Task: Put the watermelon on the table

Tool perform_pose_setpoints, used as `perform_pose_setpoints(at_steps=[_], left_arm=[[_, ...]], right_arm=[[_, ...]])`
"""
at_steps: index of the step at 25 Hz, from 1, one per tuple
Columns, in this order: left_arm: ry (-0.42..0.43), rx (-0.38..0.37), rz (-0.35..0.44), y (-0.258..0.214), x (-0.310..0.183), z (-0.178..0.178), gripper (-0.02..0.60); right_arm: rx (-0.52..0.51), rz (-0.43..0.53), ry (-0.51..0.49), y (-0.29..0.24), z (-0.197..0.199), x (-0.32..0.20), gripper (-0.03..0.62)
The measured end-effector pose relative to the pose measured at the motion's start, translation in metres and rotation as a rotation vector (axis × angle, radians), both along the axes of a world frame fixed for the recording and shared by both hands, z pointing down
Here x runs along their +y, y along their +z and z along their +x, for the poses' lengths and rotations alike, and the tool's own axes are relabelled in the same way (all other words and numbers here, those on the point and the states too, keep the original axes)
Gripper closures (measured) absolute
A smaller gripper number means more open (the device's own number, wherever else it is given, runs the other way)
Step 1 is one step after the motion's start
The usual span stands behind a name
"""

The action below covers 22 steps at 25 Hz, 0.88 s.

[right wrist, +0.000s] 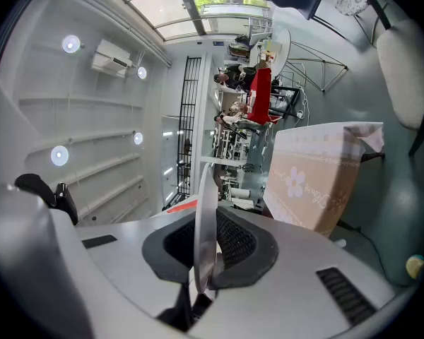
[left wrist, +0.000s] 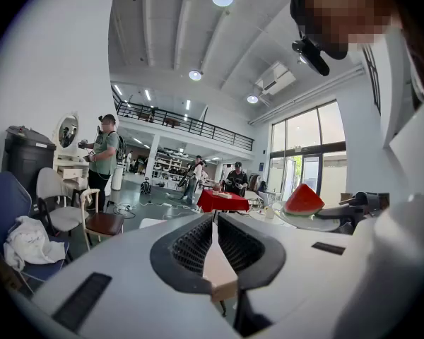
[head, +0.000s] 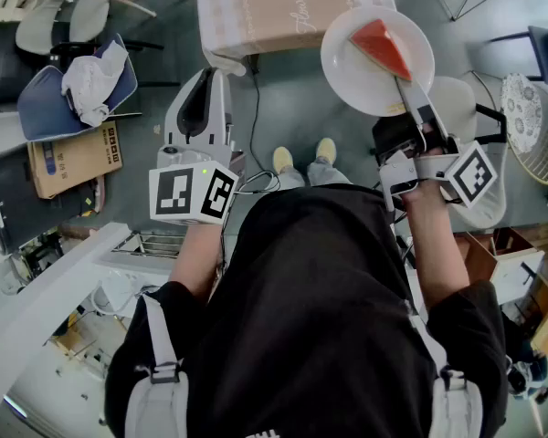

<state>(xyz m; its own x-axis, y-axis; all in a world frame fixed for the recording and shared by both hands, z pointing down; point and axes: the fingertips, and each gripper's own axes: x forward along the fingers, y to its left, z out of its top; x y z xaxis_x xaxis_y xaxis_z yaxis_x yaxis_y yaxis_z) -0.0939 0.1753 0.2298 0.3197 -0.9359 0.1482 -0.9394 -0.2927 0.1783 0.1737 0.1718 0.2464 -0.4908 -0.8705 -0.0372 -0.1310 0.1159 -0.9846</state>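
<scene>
Looking first at the watermelon [head: 381, 48], we see a red wedge that lies on a white plate [head: 347, 67]. The plate is carried in the air, at about 1 o'clock from the person's body, so the slice is not yet on the table. The right gripper [head: 406, 99] has the plate by its rim, at the plate's 5 o'clock side. The right gripper view shows what the head view does not: the plate seen edge-on, pinched tightly between the two pads. The table [head: 292, 7], with a beige flowered cloth, stands at 12 o'clock, near the plate. The left gripper [head: 204, 78] is at 11 o'clock, close to the table corner. Its own view shows the jaws drawn together with nothing held. Only there we see the slice from the side, standing up on the plate.
</scene>
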Motion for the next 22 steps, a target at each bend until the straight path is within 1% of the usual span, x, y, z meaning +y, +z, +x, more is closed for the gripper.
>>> perform_pose_setpoints(at_steps=[3, 7, 8, 12, 16, 22], left_arm=[[-0.003, -0.008, -0.002, -0.002, -0.001, -0.001, 0.548], [0.0, -0.057, 0.014, -0.007, -0.003, 0.001, 0.548], [0.004, -0.06, 0.015, -0.008, -0.003, 0.002, 0.557], [0.024, -0.046, -0.001, -0.003, -0.005, 0.005, 0.568], [0.032, -0.023, -0.004, -0.004, -0.003, 0.006, 0.568], [0.034, 0.003, -0.017, 0.003, -0.002, -0.001, 0.568]], right_arm=[[0.033, -0.007, -0.001, -0.002, -0.002, 0.003, 0.562], [0.033, -0.014, 0.006, -0.005, -0.004, 0.007, 0.562], [0.033, -0.009, 0.007, -0.006, -0.004, 0.008, 0.562], [0.033, 0.021, 0.014, -0.012, -0.004, 0.011, 0.562], [0.058, 0.034, 0.017, -0.018, -0.008, 0.015, 0.562], [0.03, 0.028, 0.027, -0.016, -0.014, 0.018, 0.562]])
